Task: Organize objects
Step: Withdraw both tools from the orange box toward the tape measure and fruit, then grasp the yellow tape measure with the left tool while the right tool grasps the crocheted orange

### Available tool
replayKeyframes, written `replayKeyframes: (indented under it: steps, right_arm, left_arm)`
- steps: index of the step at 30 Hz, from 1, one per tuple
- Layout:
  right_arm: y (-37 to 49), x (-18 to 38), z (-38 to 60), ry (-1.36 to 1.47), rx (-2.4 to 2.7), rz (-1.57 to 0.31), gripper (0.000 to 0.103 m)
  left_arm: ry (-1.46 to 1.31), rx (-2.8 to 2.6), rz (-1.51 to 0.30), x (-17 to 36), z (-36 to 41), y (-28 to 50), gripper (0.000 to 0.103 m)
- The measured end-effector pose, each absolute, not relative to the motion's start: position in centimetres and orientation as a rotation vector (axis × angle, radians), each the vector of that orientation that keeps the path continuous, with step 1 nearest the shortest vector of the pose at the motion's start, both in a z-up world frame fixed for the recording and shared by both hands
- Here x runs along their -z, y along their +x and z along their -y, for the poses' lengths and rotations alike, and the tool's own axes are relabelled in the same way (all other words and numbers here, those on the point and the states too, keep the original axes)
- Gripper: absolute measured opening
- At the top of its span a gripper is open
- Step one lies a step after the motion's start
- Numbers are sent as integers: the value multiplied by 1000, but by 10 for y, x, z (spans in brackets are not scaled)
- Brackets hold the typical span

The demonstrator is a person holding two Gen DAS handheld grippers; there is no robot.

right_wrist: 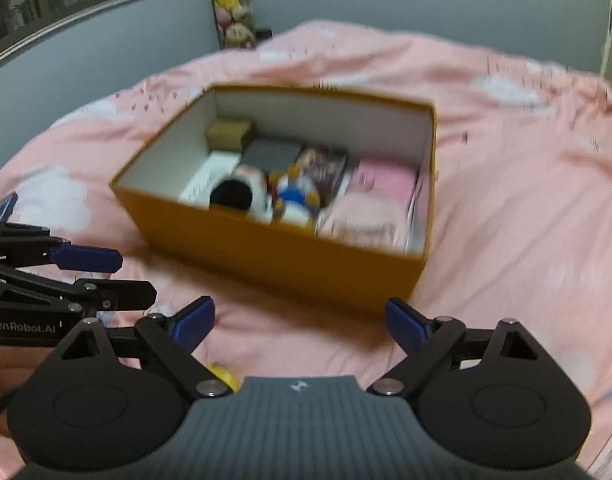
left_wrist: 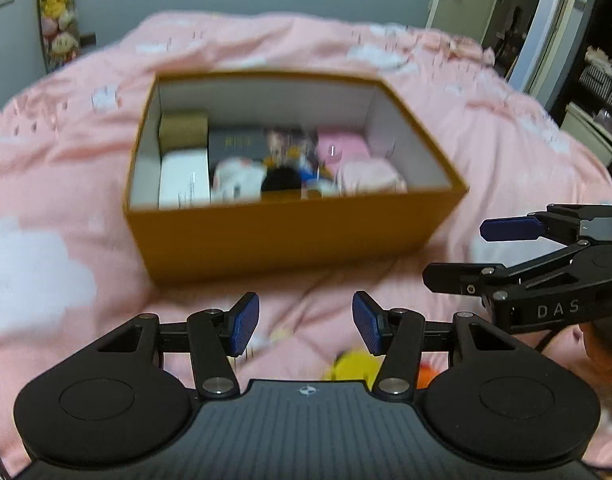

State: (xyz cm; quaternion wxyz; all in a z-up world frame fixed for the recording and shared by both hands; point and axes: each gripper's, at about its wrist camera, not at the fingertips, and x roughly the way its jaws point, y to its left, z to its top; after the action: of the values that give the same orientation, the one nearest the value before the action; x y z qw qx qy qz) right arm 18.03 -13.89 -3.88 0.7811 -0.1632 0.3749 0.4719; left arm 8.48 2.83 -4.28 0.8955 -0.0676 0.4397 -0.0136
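An orange cardboard box [left_wrist: 289, 236] [right_wrist: 289, 260] stands open on the pink bedspread [left_wrist: 65, 184]. It is packed with a white carton [left_wrist: 183, 180], a tan box [left_wrist: 183, 128], a dark flat box, a white plush, a black round thing [right_wrist: 230, 194], a blue-and-white figure [right_wrist: 295, 196] and pink soft items [left_wrist: 370, 176]. My left gripper [left_wrist: 306, 322] hovers open just in front of the box with nothing between its pads. My right gripper [right_wrist: 299, 324] is open wide and empty, also short of the box. A yellow toy [left_wrist: 350, 366] [right_wrist: 221, 374] lies on the bed under both grippers.
In the left wrist view the right gripper [left_wrist: 478, 252] is close at the right. The left gripper [right_wrist: 57, 236] shows at the left edge of the right wrist view. A plush-toy hanger [left_wrist: 59, 12] hangs on the far wall. A doorway and shelves [left_wrist: 602, 80] lie to the right.
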Motion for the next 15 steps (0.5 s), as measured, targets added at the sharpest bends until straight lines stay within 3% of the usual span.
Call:
replayKeyframes:
  steps: [3, 8, 15]
  right_arm:
    - [176, 57, 140, -353, -1001, -891, 84]
    - [160, 85, 136, -395, -1044, -1011, 61]
    - [149, 101, 134, -428, -1095, -1064, 58]
  left_arm:
    - [-173, 27, -967, 55, -29, 81, 61]
    - [-209, -3, -1035, 67, -32, 77, 61]
    - [-233, -10, -1089, 78, -36, 65, 60]
